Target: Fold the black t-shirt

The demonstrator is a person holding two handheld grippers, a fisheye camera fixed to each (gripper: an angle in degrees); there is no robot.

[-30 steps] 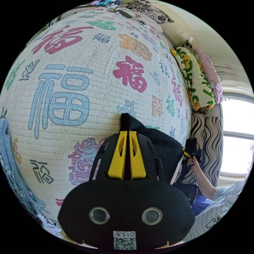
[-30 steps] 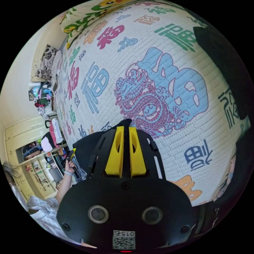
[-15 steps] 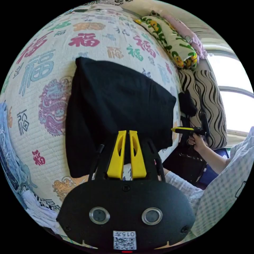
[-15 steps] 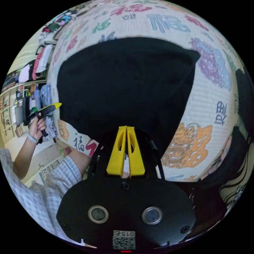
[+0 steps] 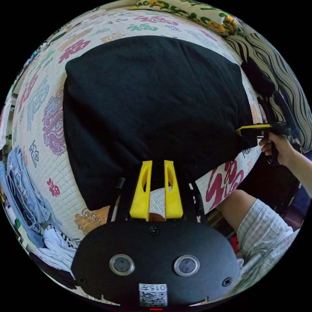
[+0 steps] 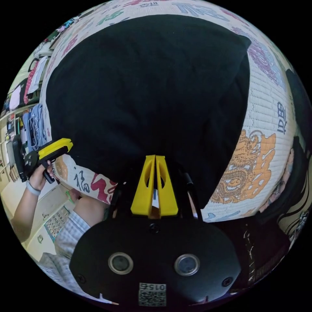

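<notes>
The black t-shirt (image 5: 152,97) lies spread flat on the quilted bedcover (image 5: 39,107), its near hem by the bed's edge. In the left gripper view my left gripper (image 5: 158,164) sits at that hem with its yellow jaws slightly parted, open, and white quilt shows between them. A hand holds the right gripper (image 5: 242,130) at the shirt's right corner. In the right gripper view the black t-shirt (image 6: 146,91) spreads ahead, and my right gripper (image 6: 155,159) is shut on its near hem. The left gripper (image 6: 66,144) is at the left corner, held by a hand.
Blue jeans (image 5: 22,195) and white clothes (image 5: 58,240) are piled at the bed's left. A green patterned pillow (image 5: 195,13) and a striped cushion (image 5: 286,74) lie at the far right. Another dark garment (image 6: 299,97) lies on the right. A person's checked sleeve (image 5: 263,224) is nearby.
Both grippers drew the shirt back from the middle of the bed toward its near edge, and it now lies flat. The left jaws have parted; they were together before.
</notes>
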